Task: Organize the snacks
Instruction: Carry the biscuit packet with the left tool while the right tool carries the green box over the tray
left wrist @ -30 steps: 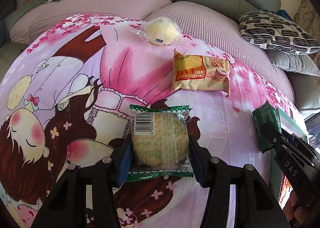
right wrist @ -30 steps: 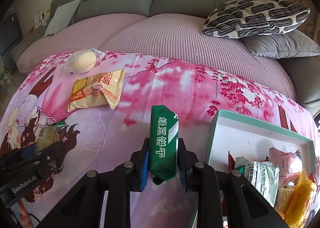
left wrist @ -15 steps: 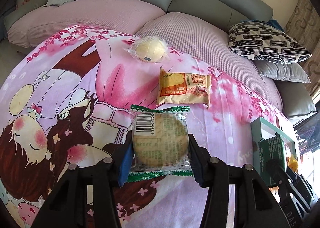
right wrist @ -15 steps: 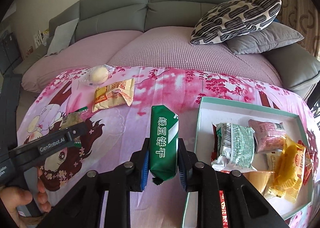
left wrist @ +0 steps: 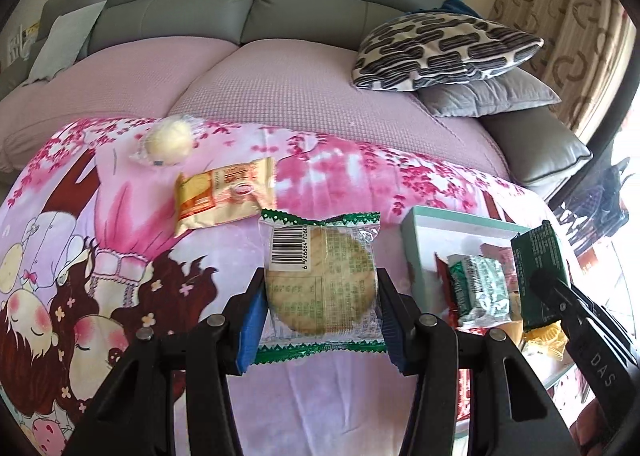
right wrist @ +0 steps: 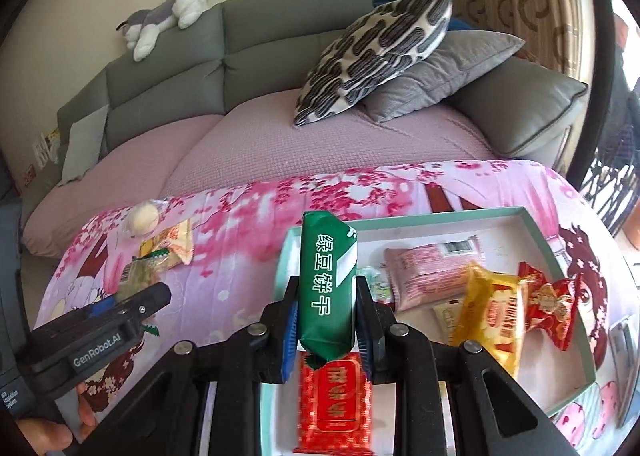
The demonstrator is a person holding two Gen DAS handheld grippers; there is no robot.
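My left gripper (left wrist: 320, 296) is shut on a round cracker in a clear, green-edged wrapper (left wrist: 322, 276), held above the pink cartoon blanket (left wrist: 120, 256). My right gripper (right wrist: 326, 316) is shut on a green snack bar with white characters (right wrist: 328, 284), held over the near left part of the teal-rimmed white box (right wrist: 560, 256). The box holds several snacks: a pink pack (right wrist: 428, 272), a yellow pack (right wrist: 492, 308), a red pack (right wrist: 336, 400). An orange-yellow packet (left wrist: 224, 196) and a wrapped pale bun (left wrist: 168, 140) lie on the blanket.
A grey sofa with a mauve cover (left wrist: 304, 96) runs behind the blanket. A black-and-white patterned pillow (left wrist: 444, 52) and a grey pillow (left wrist: 488, 96) lie at its right end. A plush toy (right wrist: 164, 20) rests on the sofa back.
Both grippers have moved right with their snacks. The right gripper now holds the green bar over the box; the left gripper with the cracker is nearer the box's left rim.
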